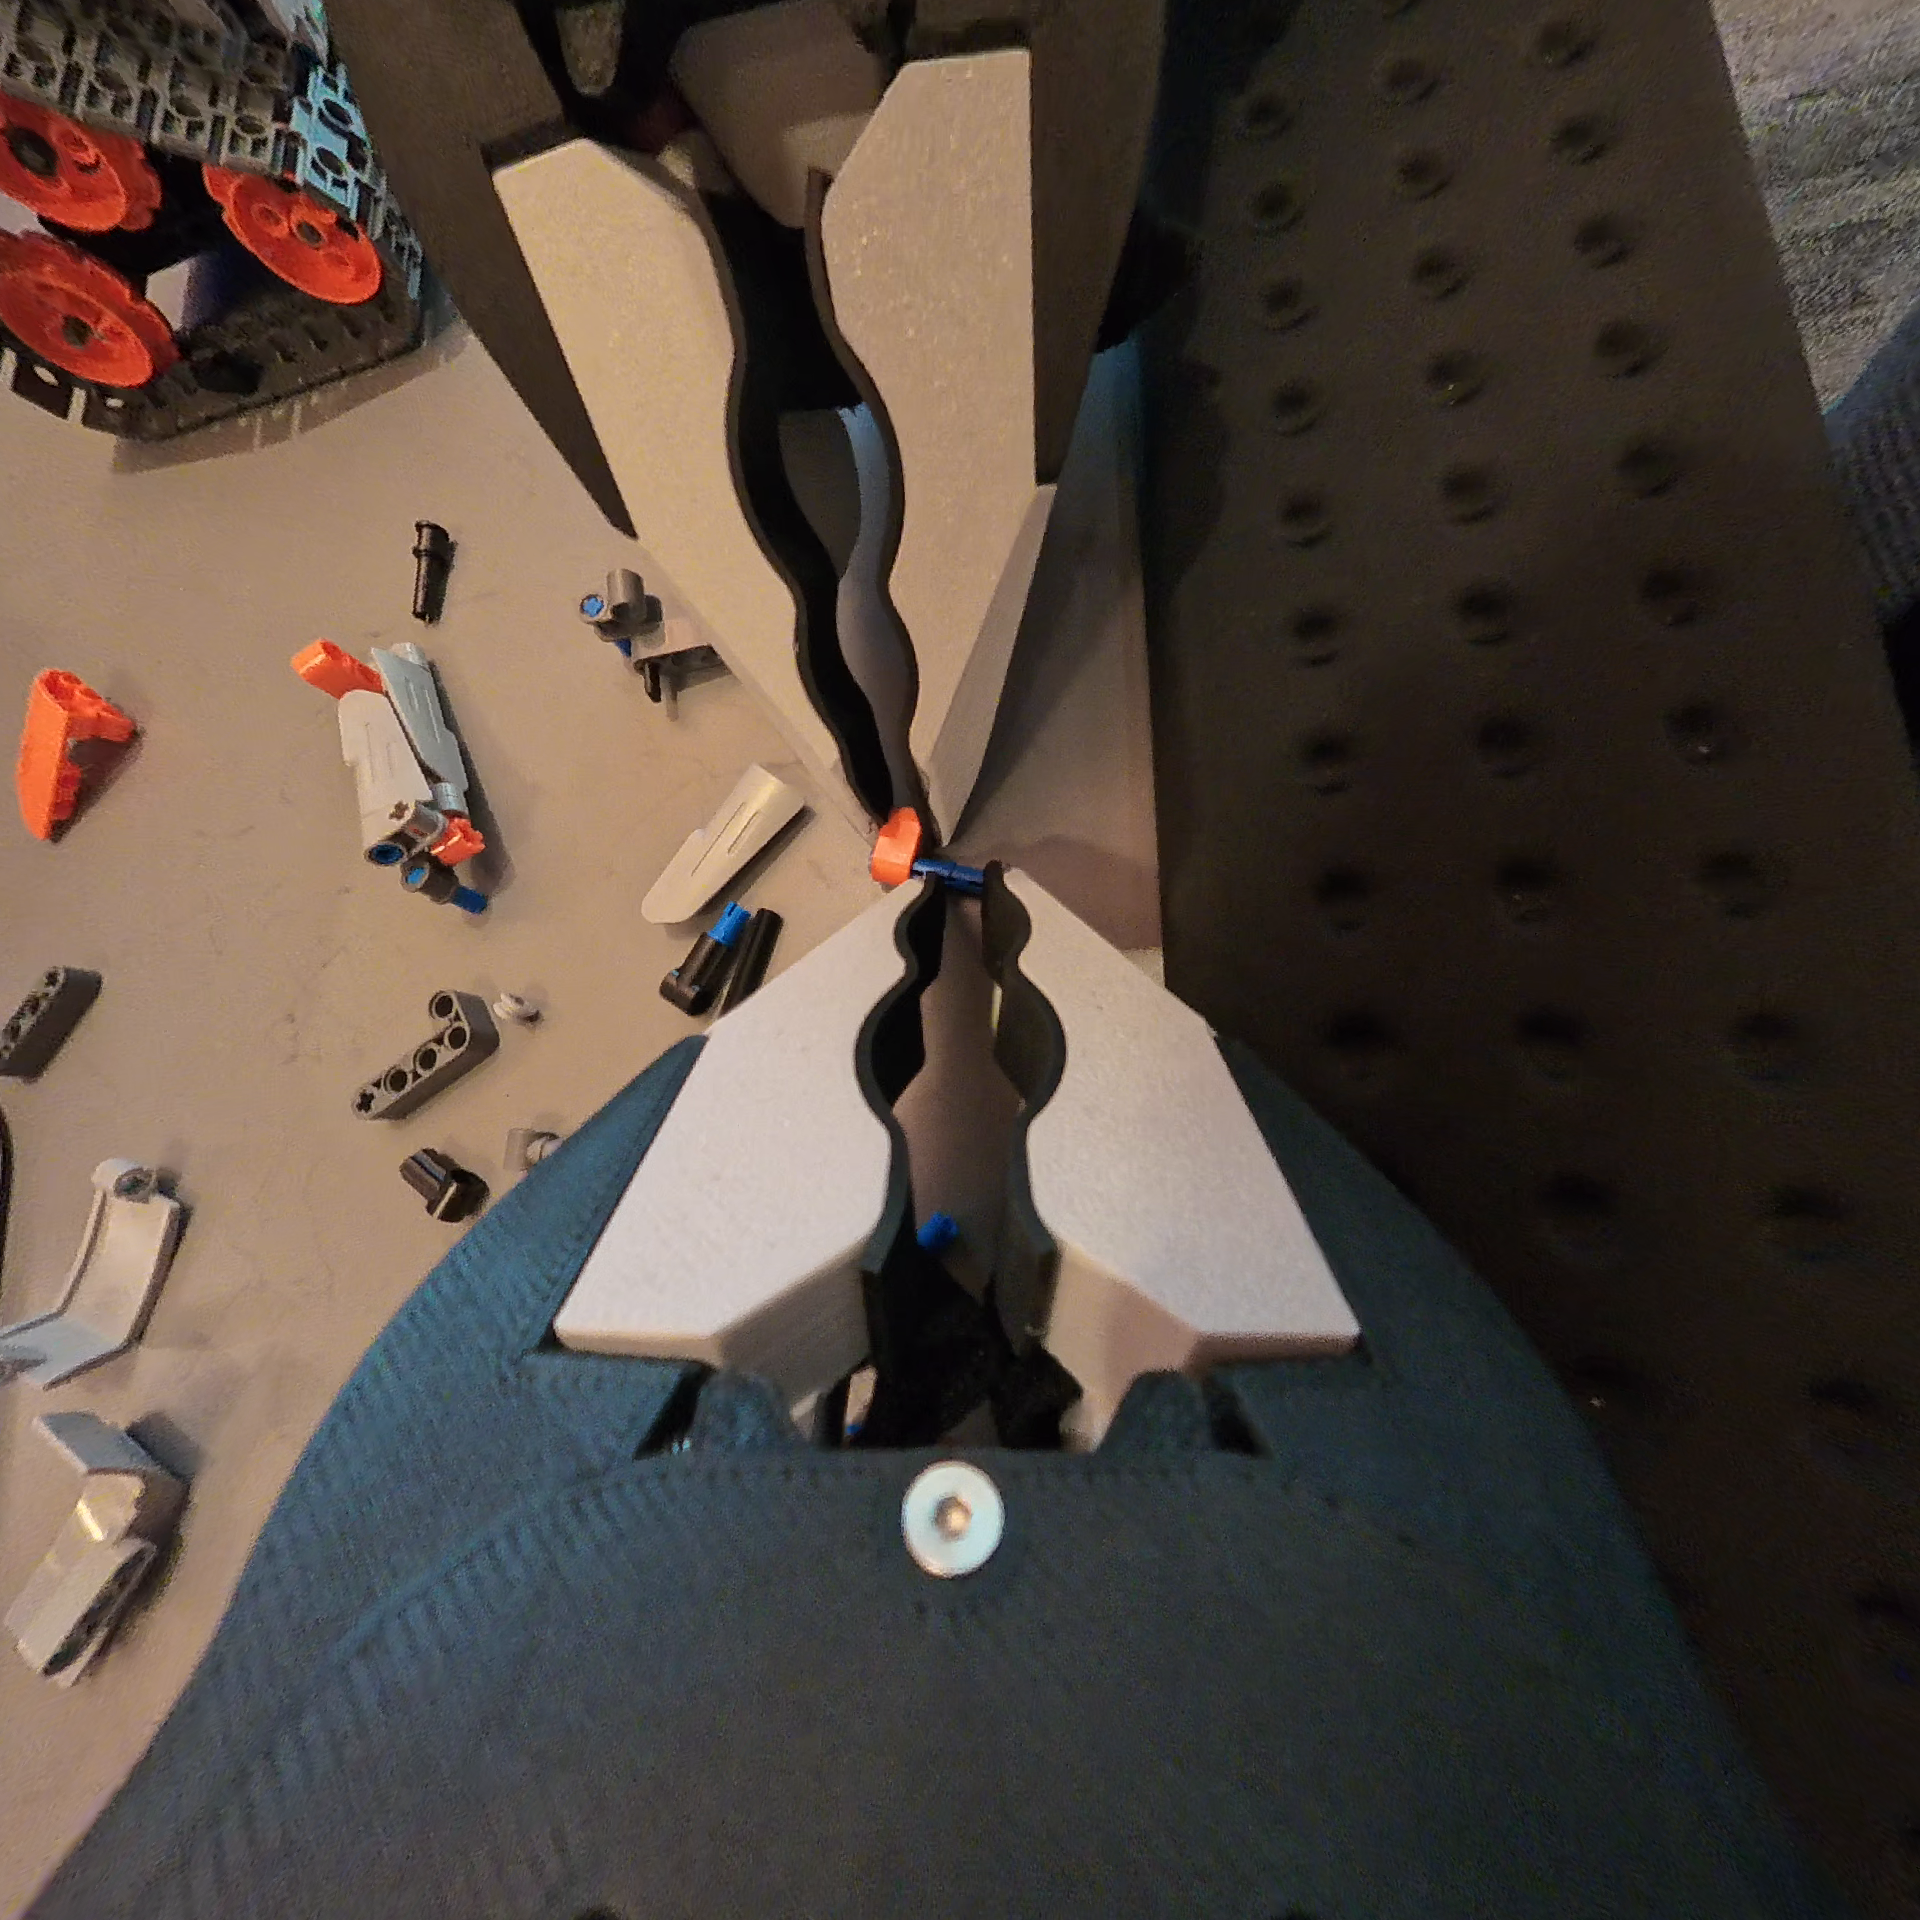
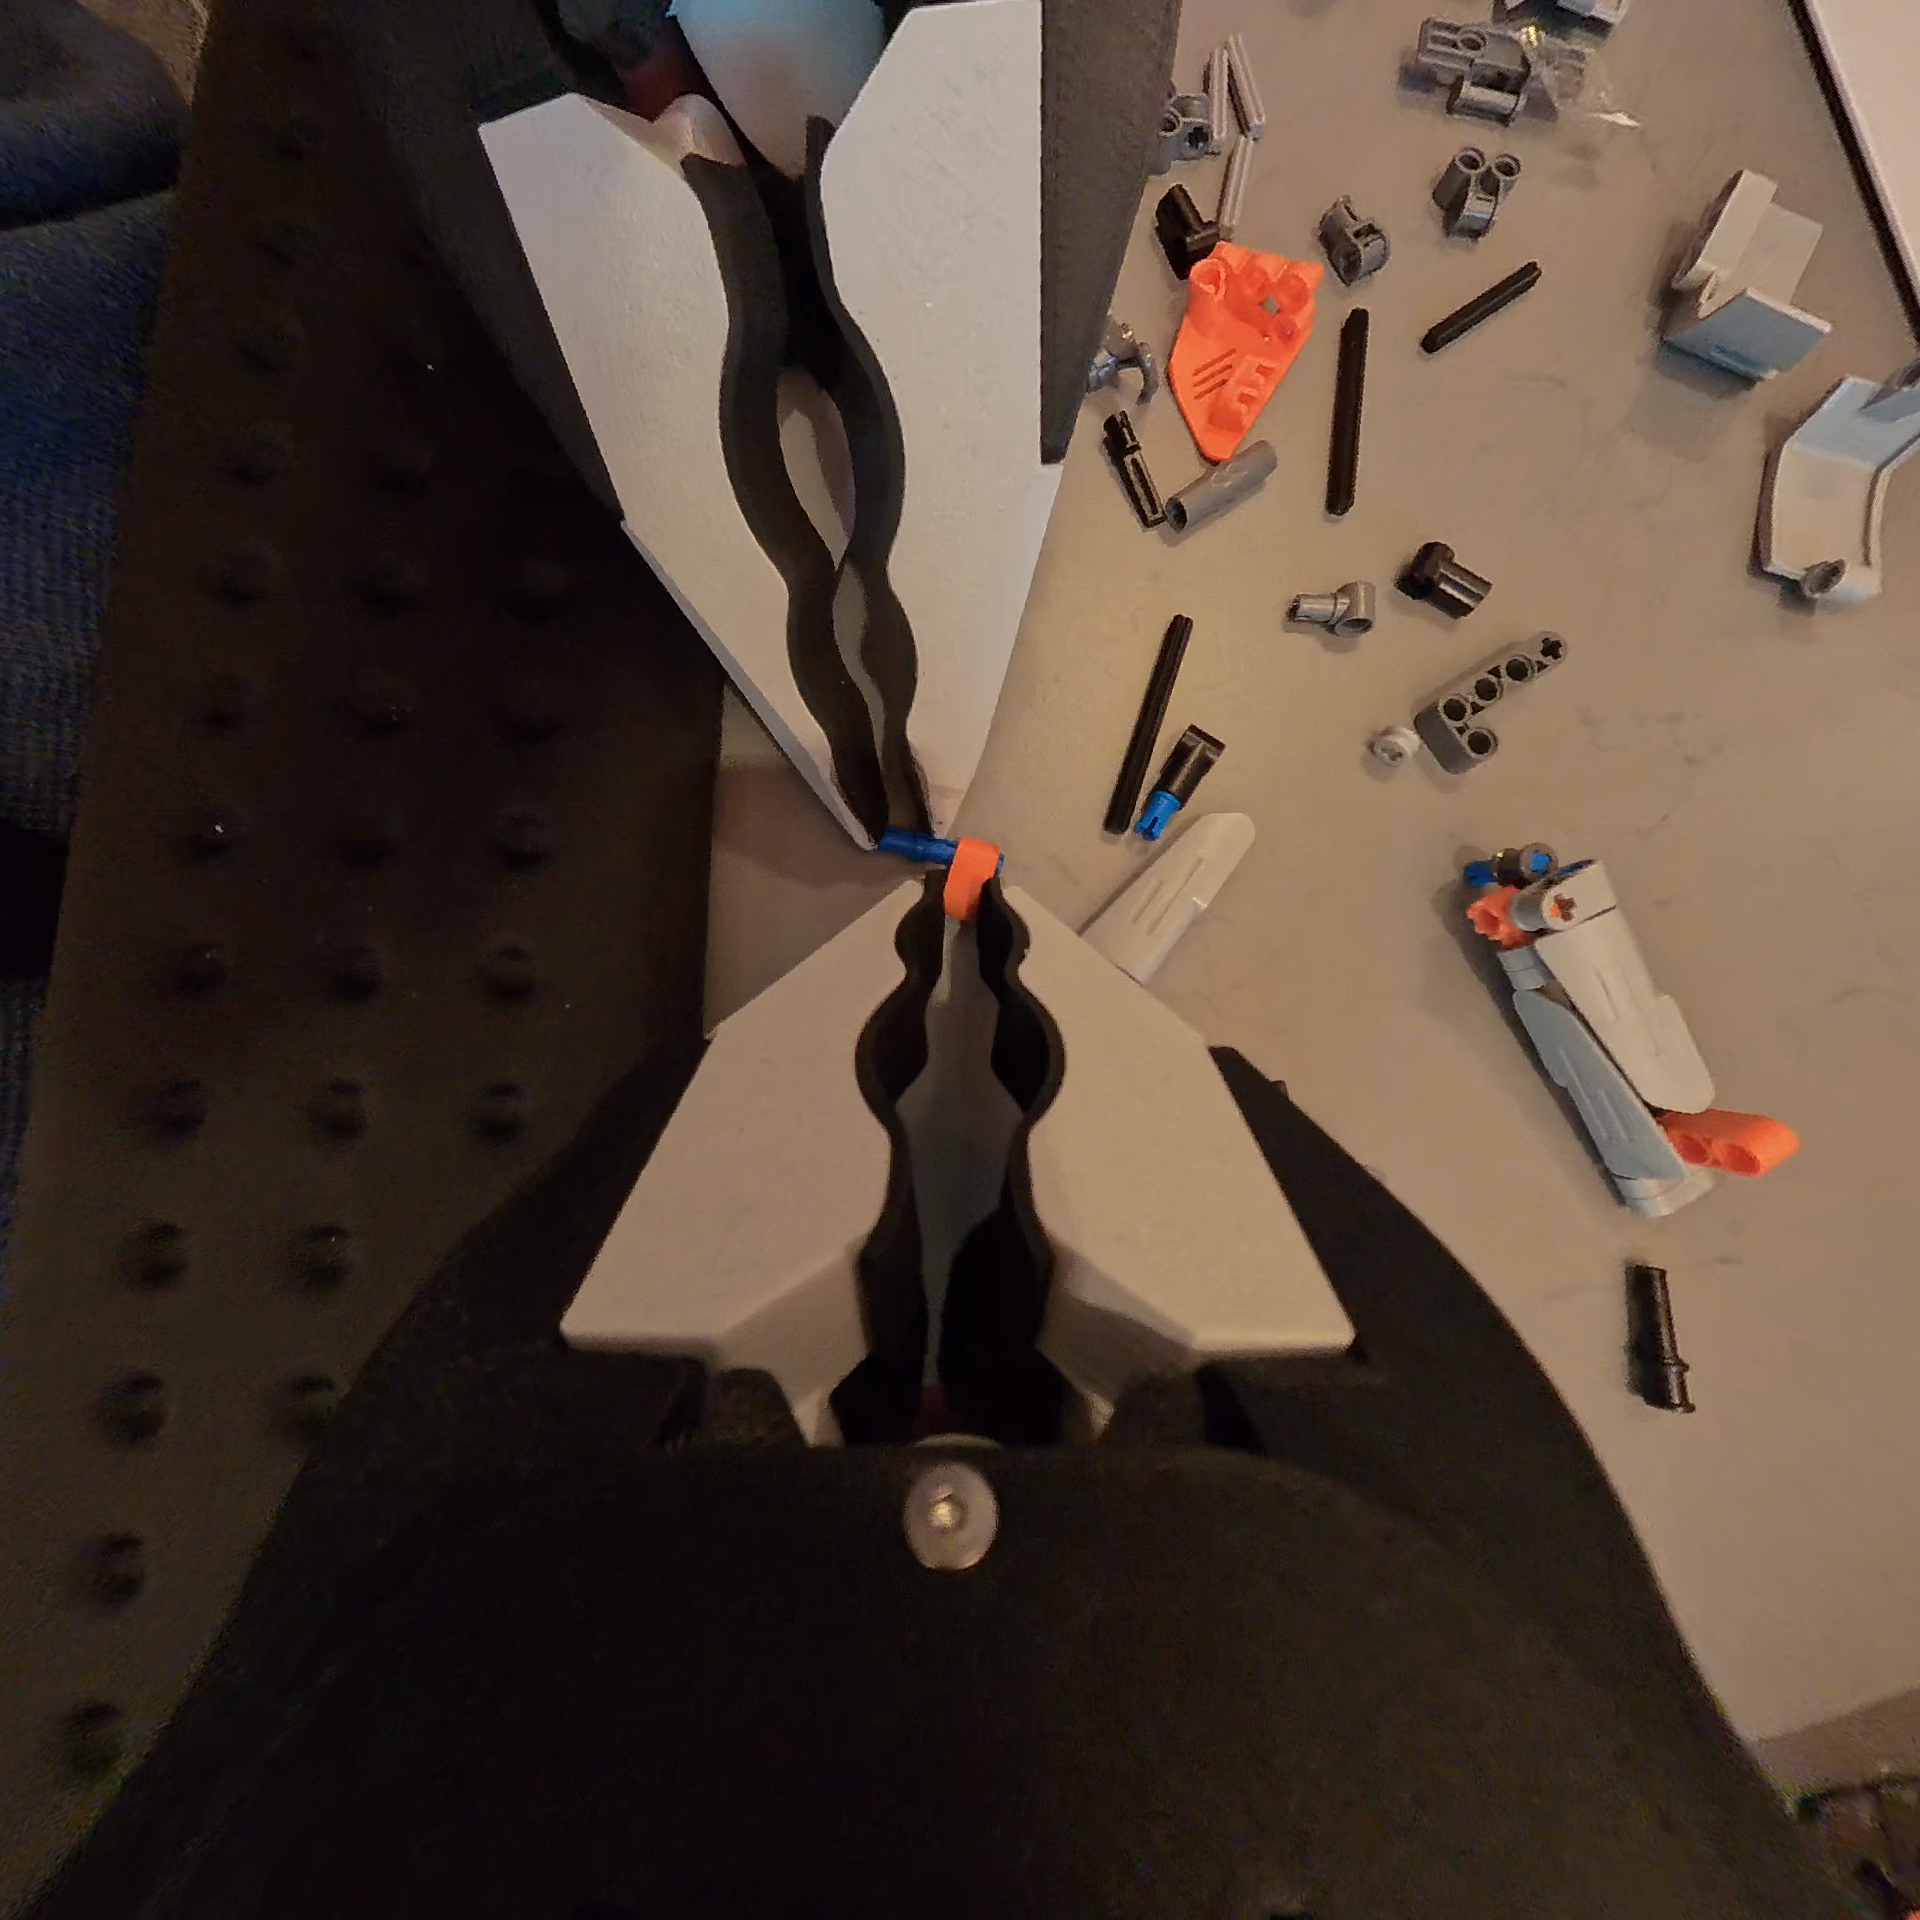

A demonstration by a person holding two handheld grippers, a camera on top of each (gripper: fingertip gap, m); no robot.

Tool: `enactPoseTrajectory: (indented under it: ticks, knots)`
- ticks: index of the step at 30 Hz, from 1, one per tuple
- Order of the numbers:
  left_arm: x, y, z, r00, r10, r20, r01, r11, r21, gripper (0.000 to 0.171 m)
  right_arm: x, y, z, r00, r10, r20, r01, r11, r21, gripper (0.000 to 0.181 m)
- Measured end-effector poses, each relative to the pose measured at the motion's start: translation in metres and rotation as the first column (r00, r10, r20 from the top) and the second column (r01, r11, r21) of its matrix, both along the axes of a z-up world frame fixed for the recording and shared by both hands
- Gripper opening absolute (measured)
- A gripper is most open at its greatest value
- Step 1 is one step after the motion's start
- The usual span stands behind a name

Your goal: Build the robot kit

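Right now the left gripper (image 1: 954,878) is pinching the blue pin (image 1: 961,869) between its nearly closed fingertips, while the right gripper (image 2: 961,902) is clenching the small orange piece (image 2: 971,876) in its own tips. Both grippers are meeting tip to tip, and the pin is sitting with one end inside the orange piece, so the two parts are touching just above the gray worktop (image 1: 260,935). In the left wrist view the right gripper is reaching in from the top edge, and in the right wrist view the left gripper is coming in the same way. The joined parts are hovering close to the worktop's edge, where a dark dimpled mat (image 1: 1507,727) is lying alongside. Just beside the tips a pale gray curved panel (image 2: 1169,894) is resting flat, and near it a black connector with a blue pin (image 2: 1179,779) is lying next to a long black rod (image 2: 1148,722). Farther out, a gray and orange assembly (image 2: 1600,1029) is lying on its side, and a gray L-shaped beam (image 2: 1486,696) is sitting with a tiny white ring (image 2: 1392,744) just beside it. An orange wedge panel (image 2: 1242,343) is lying farther toward the back edge among small gray and black connectors. In the far corner a tracked vehicle with orange wheels (image 1: 187,218) is standing.
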State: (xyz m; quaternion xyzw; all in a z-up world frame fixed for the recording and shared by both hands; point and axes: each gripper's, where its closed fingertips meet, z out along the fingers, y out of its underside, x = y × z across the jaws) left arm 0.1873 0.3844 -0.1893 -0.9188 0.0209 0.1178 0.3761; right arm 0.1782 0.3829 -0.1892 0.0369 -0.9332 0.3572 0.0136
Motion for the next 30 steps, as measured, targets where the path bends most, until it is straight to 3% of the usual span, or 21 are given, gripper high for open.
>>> enactPoseTrajectory:
  ticks: [14, 17, 20, 23, 30]
  knots:
    - [-0.004, -0.001, 0.001, 1.0, -0.001, -0.023, 0.001, 1.0, -0.012, 0.004, 0.0, -0.001, 0.0, 0.999, 0.042, -0.03, -0.042, 0.999, 0.008, 0.004]
    - [-0.017, -0.005, 0.009, 0.993, 0.059, -0.104, -0.059, 0.998, 0.003, 0.028, -0.005, -0.003, 0.0, 1.0, 0.007, -0.021, -0.007, 1.0, -0.006, 0.005]
    - [-0.015, -0.004, 0.007, 0.991, 0.044, -0.129, -0.045, 0.999, -0.008, 0.032, -0.003, -0.005, 0.0, 0.999, 0.02, -0.025, -0.02, 1.0, -0.004, 0.005]
    - [-0.008, -0.003, 0.002, 0.996, 0.01, -0.084, -0.011, 1.0, -0.015, 0.018, -0.002, -0.005, 0.0, 0.999, 0.029, -0.032, -0.029, 1.0, -0.005, 0.005]
    - [-0.004, -0.001, 0.002, 0.999, -0.019, -0.044, 0.019, 1.0, -0.001, 0.016, 0.003, -0.005, 0.0, 0.997, 0.074, -0.038, -0.074, 0.997, 0.0, 0.005]
